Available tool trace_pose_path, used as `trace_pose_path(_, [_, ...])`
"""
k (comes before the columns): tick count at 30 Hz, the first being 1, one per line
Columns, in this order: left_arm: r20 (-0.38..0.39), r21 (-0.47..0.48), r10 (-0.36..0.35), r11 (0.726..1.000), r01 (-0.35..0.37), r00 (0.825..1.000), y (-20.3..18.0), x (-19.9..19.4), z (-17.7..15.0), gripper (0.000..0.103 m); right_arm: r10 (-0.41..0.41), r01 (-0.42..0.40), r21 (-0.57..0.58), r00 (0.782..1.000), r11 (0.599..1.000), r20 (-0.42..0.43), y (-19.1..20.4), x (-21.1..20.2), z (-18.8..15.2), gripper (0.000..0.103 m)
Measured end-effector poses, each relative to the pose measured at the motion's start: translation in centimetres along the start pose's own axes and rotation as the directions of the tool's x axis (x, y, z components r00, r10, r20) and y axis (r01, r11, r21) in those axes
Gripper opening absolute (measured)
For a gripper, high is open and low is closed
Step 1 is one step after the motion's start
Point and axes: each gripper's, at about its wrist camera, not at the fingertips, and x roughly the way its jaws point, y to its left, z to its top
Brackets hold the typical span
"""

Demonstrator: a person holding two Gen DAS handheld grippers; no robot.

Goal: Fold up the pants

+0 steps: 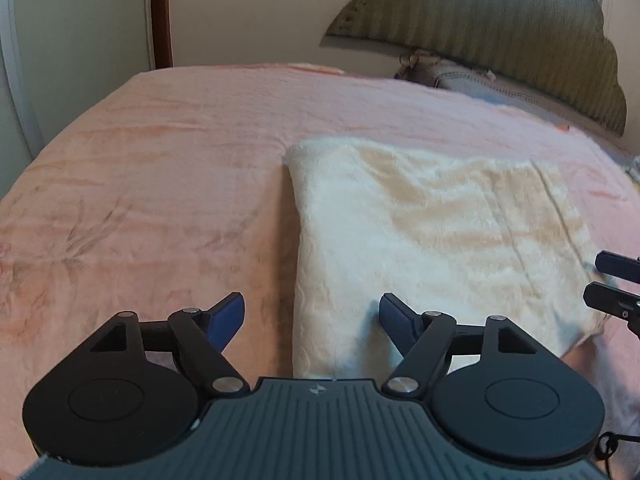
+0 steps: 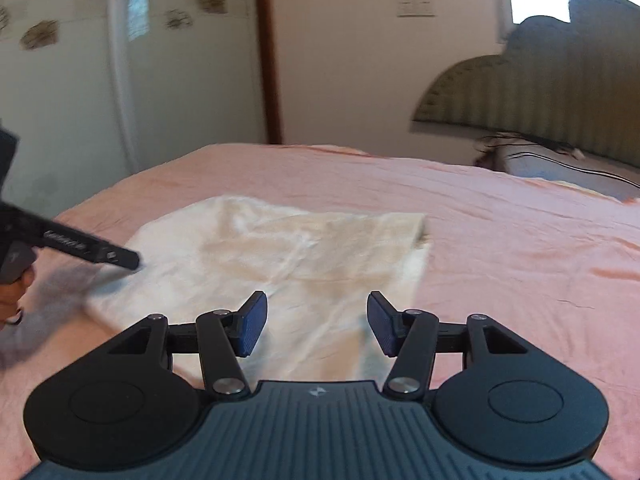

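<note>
The pants (image 1: pixel 432 240), cream and fleecy, lie folded into a flat rectangular stack on the pink bedspread (image 1: pixel 160 184), filling the centre to 3 o'clock part of the left wrist view and the centre to 9 o'clock part of the right wrist view (image 2: pixel 280 264). Their left edge is a rounded fold, and shallow creases cross the top layer. The left gripper (image 1: pixel 312 316) sits at 6 o'clock in its own view with its jaws spread wide and nothing between them; its right blue pad (image 1: pixel 394 318) is over the near left corner of the fabric, while the left pad (image 1: pixel 228 314) is over bare bedspread. The right gripper (image 2: pixel 314 322) is likewise spread and empty, at 6 o'clock in its view, over the near edge of the stack. Each tool shows in the other's camera: black fingers at 3 o'clock in the left view, a dark finger at 9 o'clock in the right view reaching the stack's left edge. Beyond, at 1 to 2 o'clock, a green scalloped headboard (image 1: pixel 500 28) stands against the wall with a pillow (image 1: pixel 492 84) below it.
</note>
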Motion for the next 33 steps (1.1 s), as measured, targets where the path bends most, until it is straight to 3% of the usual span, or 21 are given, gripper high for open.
trace_pose_path(1, [0.006,0.025,0.019,1.000,-0.019,1.000,-0.3,0.5,-0.3,0.081,0.020,-0.021,-0.032,0.999,0.999,-0.039,0.9,0.7,-0.4,0.054])
trace_pose_path(3, [0.030,0.040,0.059,0.997,-0.060,0.998,-0.3,0.9,-0.4,0.086,-0.031,0.026,-0.065,0.997,0.998,-0.074,1.1,2.0,-1.1,0.053])
trace_pose_path(5, [0.028,-0.008,0.050,0.999,-0.050,0.998,0.2,-0.1,-0.1,0.080,-0.076,0.078,0.014,0.993,0.997,-0.087,0.3,2.1,-1.3,0.053])
trace_pose_path(6, [0.040,-0.011,0.039,0.999,-0.038,0.998,0.3,-0.7,-0.1,0.083,-0.087,0.091,0.057,0.994,0.994,-0.073,0.3,1.5,-1.0,0.055])
trace_pose_path(8, [0.066,0.018,0.060,0.998,-0.061,0.996,-0.3,-1.5,-0.4,0.086,-0.035,0.036,0.065,0.999,0.997,-0.012,1.1,-0.1,-0.7,0.055])
trace_pose_path(10, [0.068,0.050,0.091,0.994,-0.095,0.993,-1.1,-1.6,-0.8,0.088,0.009,-0.009,0.028,1.000,1.000,-0.007,2.4,-0.5,-0.8,0.056])
trace_pose_path(13, [0.042,0.052,0.108,0.993,-0.110,0.993,-1.6,-0.9,-1.3,0.089,-0.044,0.043,-0.013,0.995,0.999,-0.091,3.0,1.6,-1.8,0.057])
trace_pose_path(15, [0.046,0.036,0.118,0.992,-0.120,0.992,-1.6,-1.3,-1.4,0.089,-0.043,0.047,0.037,0.994,0.998,-0.095,2.4,2.2,-2.1,0.057])
trace_pose_path(19, [0.055,0.043,0.123,0.991,-0.126,0.991,-1.8,-2.7,-1.8,0.089,-0.047,0.051,0.101,0.998,0.994,-0.039,3.2,-0.8,-1.1,0.059])
trace_pose_path(21, [0.060,0.052,0.125,0.990,-0.128,0.990,-1.9,-3.5,-2.2,0.089,-0.045,0.046,0.103,0.999,0.994,-0.018,4.0,-2.3,-0.8,0.072])
trace_pose_path(23, [0.061,0.053,0.133,0.989,-0.136,0.989,-2.1,-4.4,-2.8,0.089,-0.025,0.026,0.115,1.000,0.993,-0.005,4.8,-3.7,-0.9,0.076])
trace_pose_path(31, [0.009,0.077,0.118,0.990,-0.118,0.993,-1.6,-8.4,-6.8,0.089,0.011,-0.005,0.170,0.999,0.985,-0.035,8.4,-8.6,-2.0,0.081])
trace_pose_path(33, [0.007,0.067,0.098,0.993,-0.098,0.995,-1.0,-10.0,-7.9,0.090,0.076,-0.074,0.260,0.997,0.963,0.002,8.9,-10.6,-1.9,0.082])
